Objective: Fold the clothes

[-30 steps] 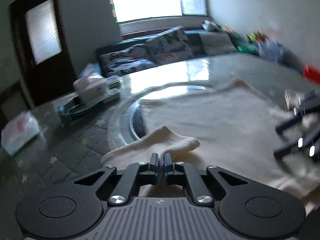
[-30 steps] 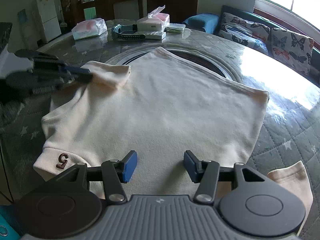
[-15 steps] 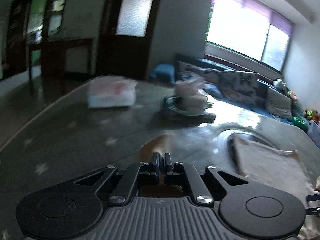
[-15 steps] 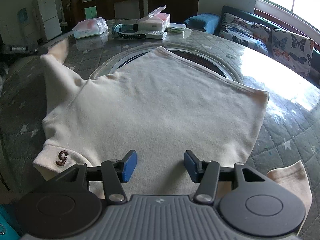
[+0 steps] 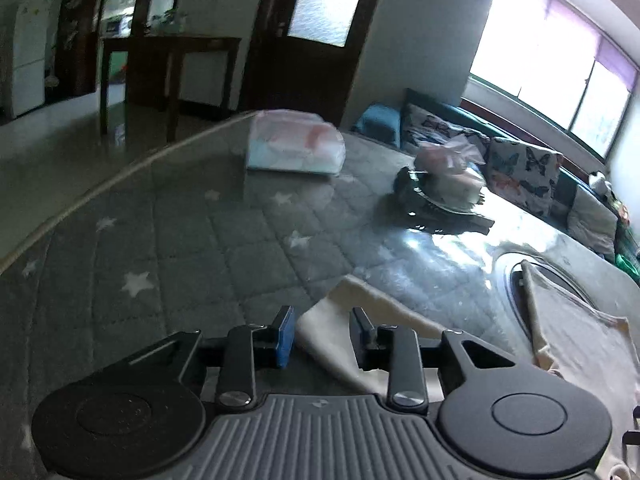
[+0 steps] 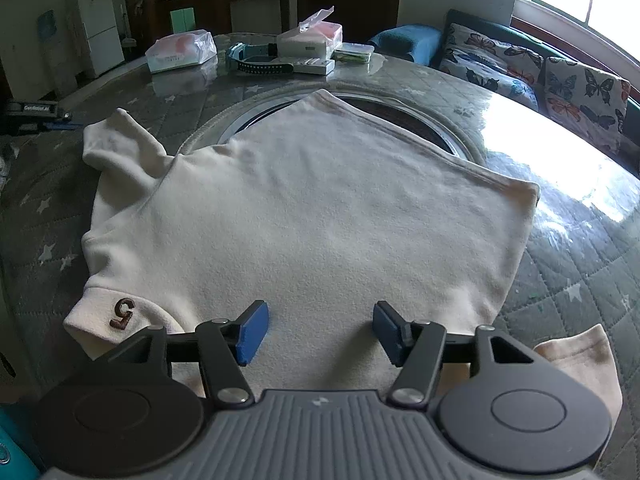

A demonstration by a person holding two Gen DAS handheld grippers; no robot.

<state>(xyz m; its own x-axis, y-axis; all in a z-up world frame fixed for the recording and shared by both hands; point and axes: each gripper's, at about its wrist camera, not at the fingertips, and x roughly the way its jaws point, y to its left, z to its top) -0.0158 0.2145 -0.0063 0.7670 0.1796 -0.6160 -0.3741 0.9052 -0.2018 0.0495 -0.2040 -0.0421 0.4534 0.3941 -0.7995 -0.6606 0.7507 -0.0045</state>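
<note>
Jaws: left gripper (image 5: 322, 336) just opened, sleeve (image 5: 344, 320) between, unclamped; right gripper (image 6: 320, 330) apart, empty | shirt (image 6: 312, 208): soft, limp | hold advised: hem corners

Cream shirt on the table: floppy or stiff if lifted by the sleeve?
Probably floppy: the cream shirt lies limp and its sleeve is creased. Likely light; the knit looks thin. It may slide on the glossy table.

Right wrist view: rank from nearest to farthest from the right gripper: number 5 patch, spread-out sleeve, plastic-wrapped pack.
From the right gripper:
1. number 5 patch, near left, on the shirt's edge.
2. spread-out sleeve, left, mid-table.
3. plastic-wrapped pack, far left, at the table's back.
</note>
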